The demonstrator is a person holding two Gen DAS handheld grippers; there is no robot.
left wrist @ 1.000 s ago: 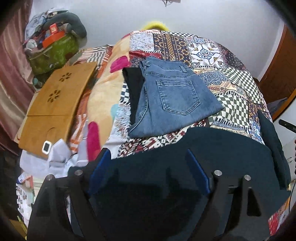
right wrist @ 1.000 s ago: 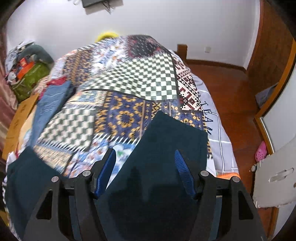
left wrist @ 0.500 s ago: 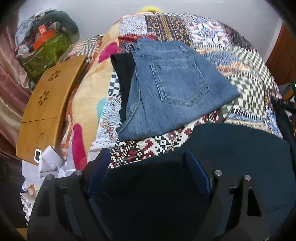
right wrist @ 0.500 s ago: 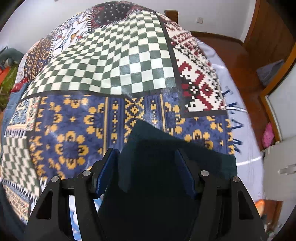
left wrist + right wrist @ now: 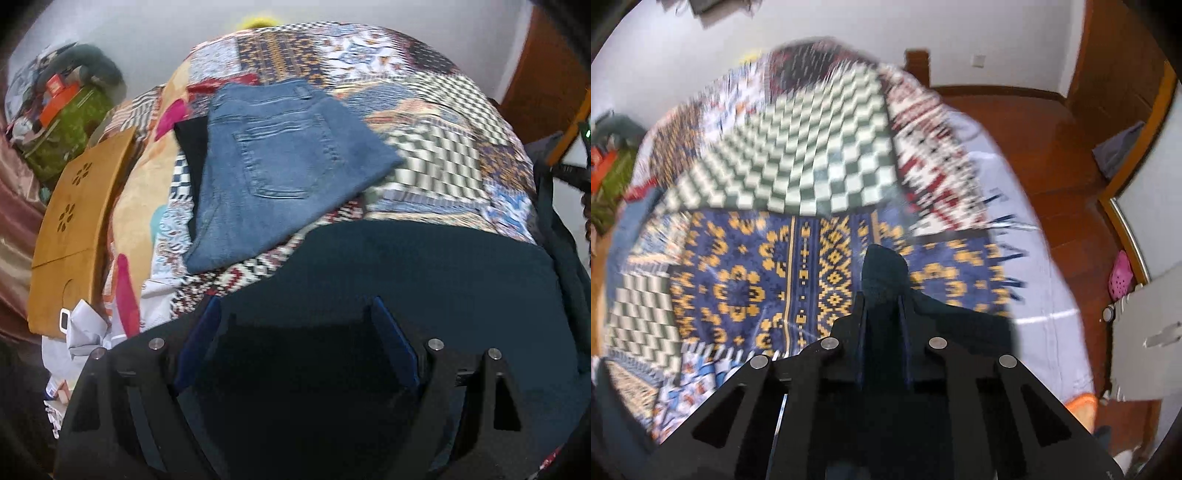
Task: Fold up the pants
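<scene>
Dark teal pants (image 5: pixel 424 266) lie spread on the near part of a patchwork bedspread (image 5: pixel 443 147). My left gripper (image 5: pixel 295 332) hangs open just above them, its blue pads wide apart with dark cloth under both. In the right wrist view a pinched tip of the same pants (image 5: pixel 884 269) sticks out past my right gripper (image 5: pixel 882 306). Its jaws are closing and stand narrow, with the pads pressing on that fabric. The rest of the pants trails back under the gripper, partly hidden.
Folded blue jeans (image 5: pixel 280 166) lie further up the bed on a black garment (image 5: pixel 192 147). A wooden lap desk (image 5: pixel 74 206) and a green bag (image 5: pixel 70 122) stand at the left. Right of the bed are wooden floor (image 5: pixel 1034 147) and a white cabinet (image 5: pixel 1145 332).
My right gripper's jaws went from wide apart to nearly together, pinching the pants' edge. Both views shifted and blurred; the jeans slid left in the left wrist view.
</scene>
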